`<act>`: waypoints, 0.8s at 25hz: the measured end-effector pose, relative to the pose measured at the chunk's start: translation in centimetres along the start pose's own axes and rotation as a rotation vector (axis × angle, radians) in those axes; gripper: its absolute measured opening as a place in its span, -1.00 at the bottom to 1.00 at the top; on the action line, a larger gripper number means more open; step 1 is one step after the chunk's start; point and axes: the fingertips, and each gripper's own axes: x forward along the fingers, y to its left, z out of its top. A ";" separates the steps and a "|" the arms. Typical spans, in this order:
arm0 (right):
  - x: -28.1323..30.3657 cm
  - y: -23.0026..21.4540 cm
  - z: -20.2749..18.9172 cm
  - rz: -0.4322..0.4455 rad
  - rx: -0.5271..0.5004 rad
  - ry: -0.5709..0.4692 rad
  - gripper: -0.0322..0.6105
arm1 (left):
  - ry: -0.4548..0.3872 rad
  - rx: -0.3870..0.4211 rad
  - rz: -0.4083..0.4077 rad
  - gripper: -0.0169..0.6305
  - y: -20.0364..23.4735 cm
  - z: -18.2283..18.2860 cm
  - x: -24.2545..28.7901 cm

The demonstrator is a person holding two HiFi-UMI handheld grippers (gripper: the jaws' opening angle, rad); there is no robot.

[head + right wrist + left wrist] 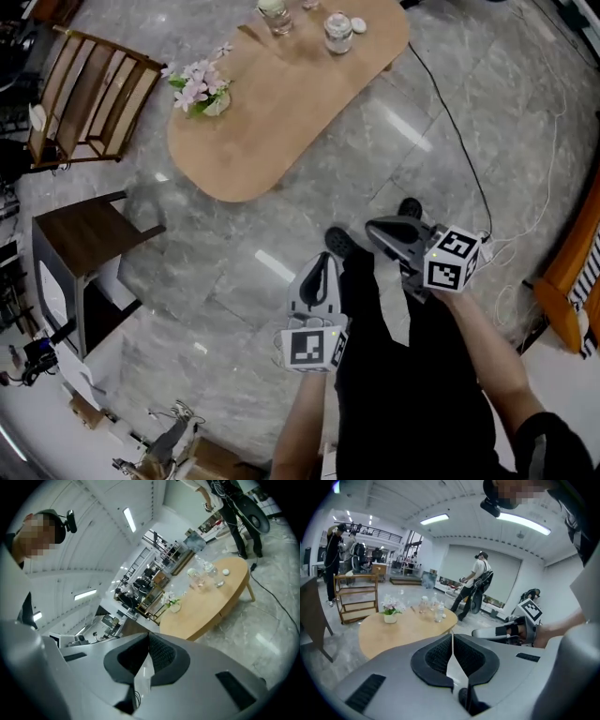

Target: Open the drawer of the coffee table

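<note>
The oval wooden coffee table [281,112] stands on the grey floor at the top of the head view, well away from both grippers. It also shows ahead in the left gripper view as the table [408,627] and in the right gripper view as the table [211,602]. I cannot make out a drawer front in any view. My left gripper [326,257] hangs low in front of the person's legs, jaws shut on nothing. My right gripper [371,226] is beside it, also shut and empty. In their own views the left gripper [452,637] and right gripper [148,637] show pads pressed together.
On the table stand a flower vase [202,94] and glass jars [337,33]. A wooden rack [89,94] and a dark side table [84,234] are at left. A cable [469,159] runs across the floor at right, near orange furniture [572,272]. Other people [476,585] stand behind.
</note>
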 end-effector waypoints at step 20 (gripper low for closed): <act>15.0 -29.3 -12.6 0.194 0.117 -0.135 -0.86 | 0.143 -0.153 0.154 -0.91 13.7 -25.4 21.4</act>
